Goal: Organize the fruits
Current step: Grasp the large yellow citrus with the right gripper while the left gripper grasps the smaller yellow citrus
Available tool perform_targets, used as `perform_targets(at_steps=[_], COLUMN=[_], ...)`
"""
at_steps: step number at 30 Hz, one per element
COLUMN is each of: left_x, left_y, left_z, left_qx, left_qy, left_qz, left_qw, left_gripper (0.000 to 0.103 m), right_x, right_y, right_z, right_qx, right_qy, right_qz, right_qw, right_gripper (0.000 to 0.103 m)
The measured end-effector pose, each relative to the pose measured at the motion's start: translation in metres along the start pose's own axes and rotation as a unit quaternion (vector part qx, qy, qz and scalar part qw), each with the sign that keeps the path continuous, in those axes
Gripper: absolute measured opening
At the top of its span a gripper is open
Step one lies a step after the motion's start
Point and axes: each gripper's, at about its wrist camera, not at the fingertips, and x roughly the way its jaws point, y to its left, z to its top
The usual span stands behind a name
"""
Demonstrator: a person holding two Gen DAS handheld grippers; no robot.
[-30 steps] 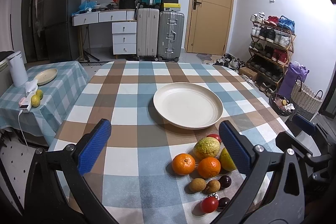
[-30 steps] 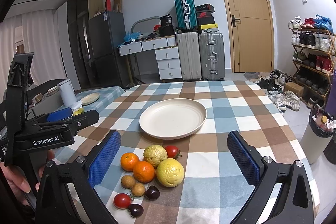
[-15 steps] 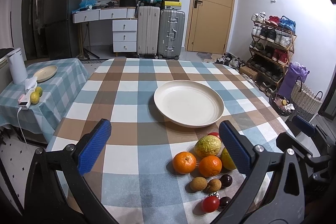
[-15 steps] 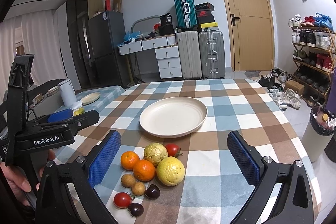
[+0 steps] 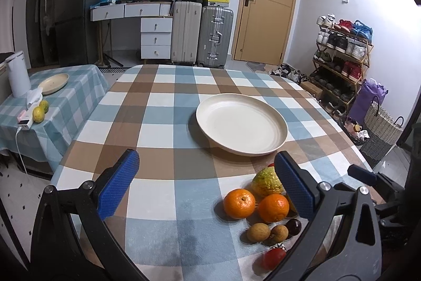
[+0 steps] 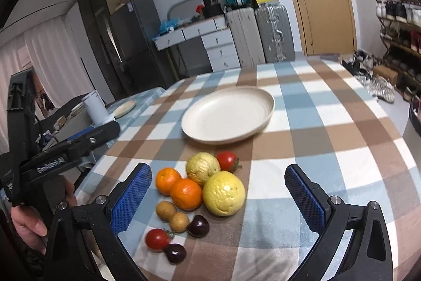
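Observation:
A cream plate (image 5: 240, 129) (image 6: 227, 113) sits empty mid-table on the checked cloth. In front of it lies a fruit pile: two oranges (image 6: 185, 193) (image 5: 239, 202), a large yellow fruit (image 6: 223, 192), a bumpy yellow-green fruit (image 6: 202, 168) (image 5: 267, 182), tomatoes (image 6: 227, 160), small brown fruits (image 6: 165, 210) and dark plums (image 6: 198, 225). My right gripper (image 6: 218, 198) is open, its jaws straddling the pile just above it. My left gripper (image 5: 205, 183) is open and empty, left of the pile; its right finger hides part of it.
A side table (image 5: 52, 107) at left holds a small plate, a white kettle (image 5: 17, 74) and two fruits. Suitcases (image 5: 201, 33), drawers and a door stand at the back. A shoe rack (image 5: 342, 57) and a basket (image 5: 381, 131) are on the right.
My right gripper has tilted and moved forward and down toward the fruit pile, which now looks larger between its jaws. The left gripper has barely moved.

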Motion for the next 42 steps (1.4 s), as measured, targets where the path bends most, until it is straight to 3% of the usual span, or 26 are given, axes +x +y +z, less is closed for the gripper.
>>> perform_targets(at_steps=[8, 11, 23, 27, 31, 42], left_x=[0.029, 0.035, 0.051, 0.055, 0.053, 0.055], left_y=[0.013, 0.02, 0.03, 0.027, 0.026, 0.021], left_z=[-0.001, 0.0, 0.002, 0.002, 0.001, 0.001], left_qx=[-0.01, -0.019, -0.026, -0.022, -0.02, -0.011], left_qy=[0.019, 0.022, 0.032, 0.034, 0.036, 0.04], left_qz=[-0.001, -0.002, 0.0, -0.001, -0.001, -0.006], left_qw=[0.9998, 0.9996, 0.9991, 0.9992, 0.9992, 0.9991], left_gripper=[0.102, 0.102, 0.102, 0.102, 0.102, 0.102], right_x=[0.028, 0.036, 0.058, 0.059, 0.065, 0.058], right_y=[-0.023, -0.028, -0.04, -0.04, -0.042, -0.048], right_z=[-0.004, -0.005, -0.011, -0.013, -0.015, -0.012], right_qx=[0.036, 0.041, 0.082, 0.089, 0.099, 0.112], right_qy=[0.043, 0.058, 0.105, 0.114, 0.125, 0.106], right_qz=[0.01, 0.025, 0.067, 0.072, 0.082, 0.091], right_qw=[0.998, 0.997, 0.989, 0.987, 0.984, 0.984], right_gripper=[0.103, 0.088, 0.075, 0.058, 0.049, 0.048])
